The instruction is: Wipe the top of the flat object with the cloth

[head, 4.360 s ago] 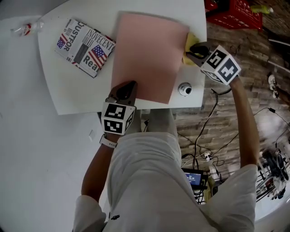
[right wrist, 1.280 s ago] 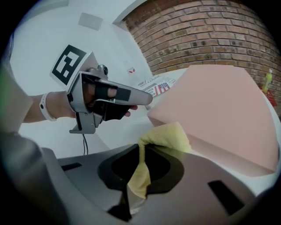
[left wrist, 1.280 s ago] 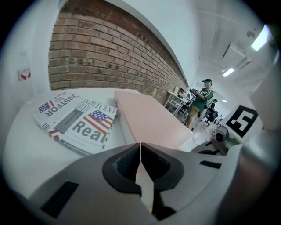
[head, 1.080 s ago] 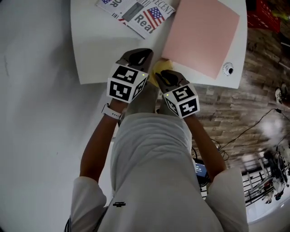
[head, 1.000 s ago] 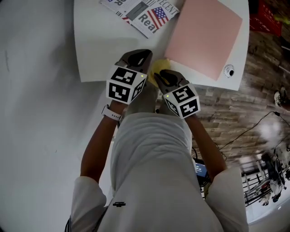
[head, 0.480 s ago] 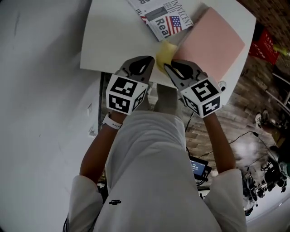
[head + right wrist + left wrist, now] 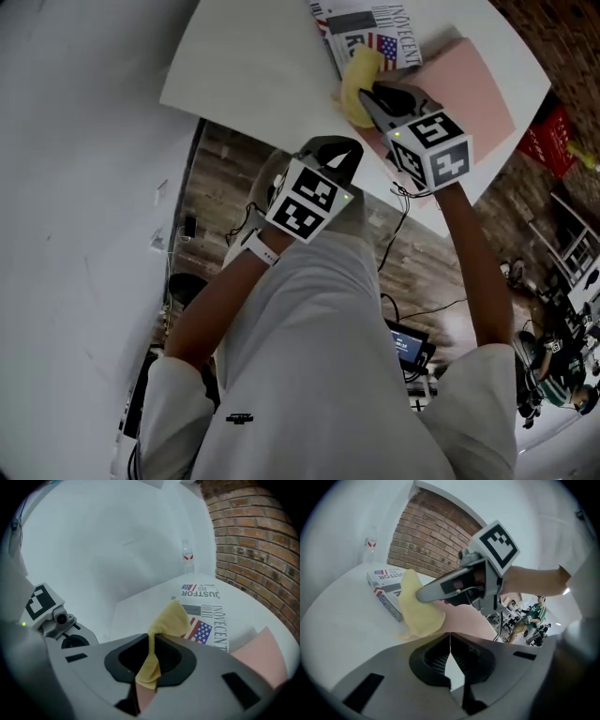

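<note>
Right gripper view shows the right gripper (image 7: 151,641) with its jaws clamped on the yellow cloth (image 7: 171,620), held at the near edge of the printed booklet (image 7: 208,620), just beside the pink flat sheet (image 7: 262,663) on the white table (image 7: 140,604). Left gripper view shows the left gripper (image 7: 450,637) with its jaws pressed together and holding nothing, off the table's near edge.

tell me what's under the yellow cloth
The yellow cloth, pinched in the right claw, hangs over the white table beside the magazine, at the edge of the pink sheet. The spot directly beneath is covered in every view.
</note>
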A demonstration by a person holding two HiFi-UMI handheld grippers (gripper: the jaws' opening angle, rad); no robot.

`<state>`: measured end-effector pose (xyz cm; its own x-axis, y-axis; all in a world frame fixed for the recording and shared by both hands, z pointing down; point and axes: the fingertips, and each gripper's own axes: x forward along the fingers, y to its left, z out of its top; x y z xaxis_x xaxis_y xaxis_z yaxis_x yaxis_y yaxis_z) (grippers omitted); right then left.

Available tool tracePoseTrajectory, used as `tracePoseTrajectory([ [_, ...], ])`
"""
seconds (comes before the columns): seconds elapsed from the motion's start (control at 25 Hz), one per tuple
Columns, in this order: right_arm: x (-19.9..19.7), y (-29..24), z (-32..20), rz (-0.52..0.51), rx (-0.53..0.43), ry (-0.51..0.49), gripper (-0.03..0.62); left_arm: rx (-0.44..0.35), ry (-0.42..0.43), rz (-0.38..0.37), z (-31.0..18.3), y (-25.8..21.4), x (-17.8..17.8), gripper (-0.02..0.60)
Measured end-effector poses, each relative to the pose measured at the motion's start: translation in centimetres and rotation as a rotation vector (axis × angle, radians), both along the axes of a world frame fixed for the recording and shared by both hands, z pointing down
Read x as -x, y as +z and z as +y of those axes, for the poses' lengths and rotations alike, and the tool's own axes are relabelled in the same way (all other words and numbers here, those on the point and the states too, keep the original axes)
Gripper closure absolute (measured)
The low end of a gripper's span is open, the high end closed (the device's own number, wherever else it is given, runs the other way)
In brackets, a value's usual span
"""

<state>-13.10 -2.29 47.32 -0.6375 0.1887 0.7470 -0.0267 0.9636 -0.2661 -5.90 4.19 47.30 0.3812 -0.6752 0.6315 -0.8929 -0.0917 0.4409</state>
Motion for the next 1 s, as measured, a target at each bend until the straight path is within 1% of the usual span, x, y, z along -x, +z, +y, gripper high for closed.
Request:
tracePoseTrajectory([
  [0.12, -0.5, 1.4, 0.7, 0.068, -0.023, -0.151, 0.545, 0.005, -0.020, 0.012, -0.9, 0.8, -1.6, 0.562],
  [0.28, -1.5, 2.6, 1.0, 0.157, -0.075, -0.336, 0.545, 0.014, -0.037, -0.019, -2.4, 1.8, -2.4, 0.562],
  [0.44, -2.2, 2.8, -0.1, 0.200, -0.114, -0.457, 0.545, 0.041, -0.049, -0.048, -3.5, 2.9, -2.5, 0.563],
  [0.56, -2.3, 3.1, -0.6, 0.211, -0.134, -0.519, 0.545, 0.060, -0.072, -0.055, -3.2, 3.0, -2.3, 0.563],
  [0.68, -2.4, 3.3, -1.1, 0.226, -0.152, -0.554, 0.545, 0.081, -0.080, -0.052, -2.5, 3.2, -2.2, 0.563],
  [0.76, -2.5, 3.3, -2.3, 0.249, -0.197, -0.581, 0.545, 0.088, -0.079, -0.055, -2.3, 3.2, -2.2, 0.563],
  [0.88, -2.9, 3.5, -5.6, 0.288, -0.276, -0.609, 0.545, 0.096, -0.081, -0.061, -2.4, 3.2, -2.2, 0.564],
  [1.0, -3.0, 3.6, -7.9, 0.303, -0.259, -0.597, 0.543, 0.104, -0.098, -0.050, -2.6, 3.4, -2.2, 0.565],
])
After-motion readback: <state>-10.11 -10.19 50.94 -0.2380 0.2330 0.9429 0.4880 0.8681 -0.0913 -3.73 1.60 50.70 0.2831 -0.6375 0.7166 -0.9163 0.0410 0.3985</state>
